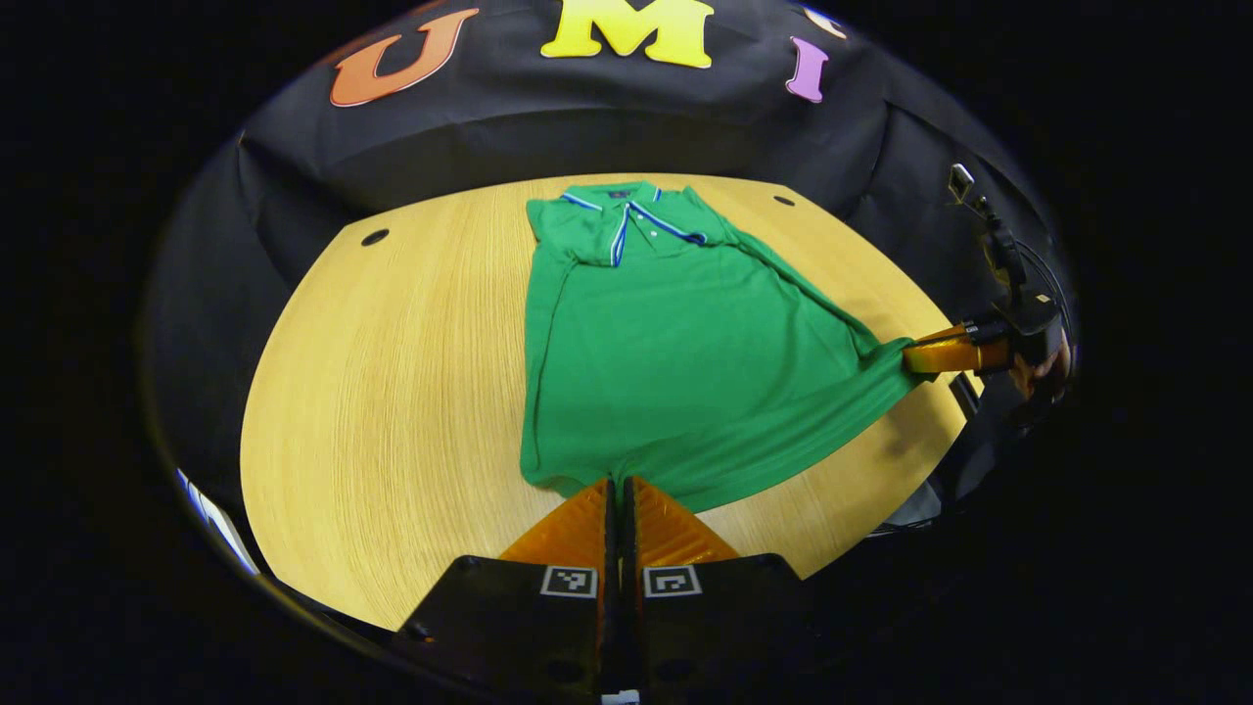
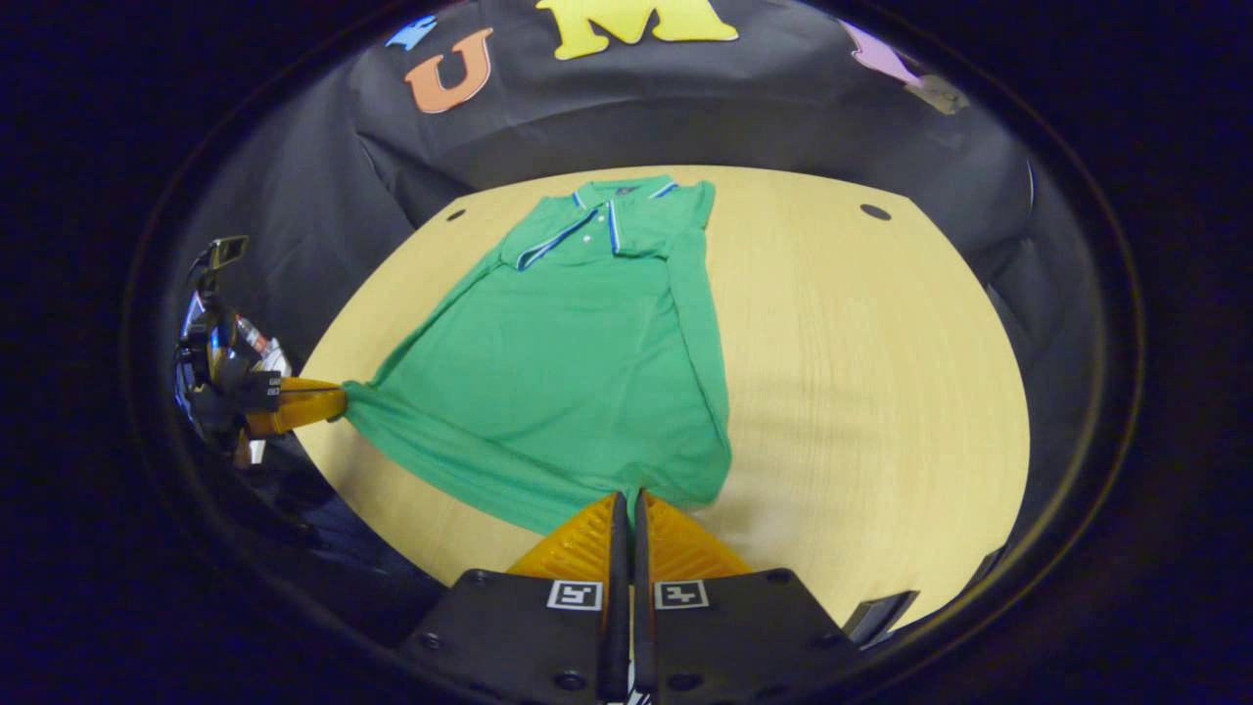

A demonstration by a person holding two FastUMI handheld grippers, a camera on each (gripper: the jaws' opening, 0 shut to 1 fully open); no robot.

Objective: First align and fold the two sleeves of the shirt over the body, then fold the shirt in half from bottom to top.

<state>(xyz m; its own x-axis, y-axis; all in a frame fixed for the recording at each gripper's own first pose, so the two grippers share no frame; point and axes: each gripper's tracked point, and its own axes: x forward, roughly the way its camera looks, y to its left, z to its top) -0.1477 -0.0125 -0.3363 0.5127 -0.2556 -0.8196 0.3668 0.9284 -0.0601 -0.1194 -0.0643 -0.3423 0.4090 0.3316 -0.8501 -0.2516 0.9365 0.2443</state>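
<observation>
Hem contact is hard for you to read: in the left gripper view your left tool (image 1: pixel 619 490) has its tips right at the bottom hem of the green polo shirt (image 1: pixel 675 352), and the cloth edge hides where the tips end. Same in the right gripper view for your right tool (image 2: pixel 626 501). The hand on the far tool is mostly cut off at the edge in both views.

Left tool: fingers closed to a thin slit, hem corner pinched between them. Right tool: same, a narrow slit, clamped on the other hem corner. Seen from the left gripper view, the right tool sits at the worktop's edge with the hem pulled out to a taut point into its tips. Seen from the right gripper view, the left tool does the same on the opposite side.

Shirt lies flat, collar (image 1: pixel 626 217) at the far end, both sleeves folded in over the body, hem end nearest you and stretched wide between the two tools.

Worktop (image 1: pixel 392 392) is light wood grain with dark round holes (image 1: pixel 375 237) near the far corners. Black cloth wall (image 1: pixel 548 127) behind.
</observation>
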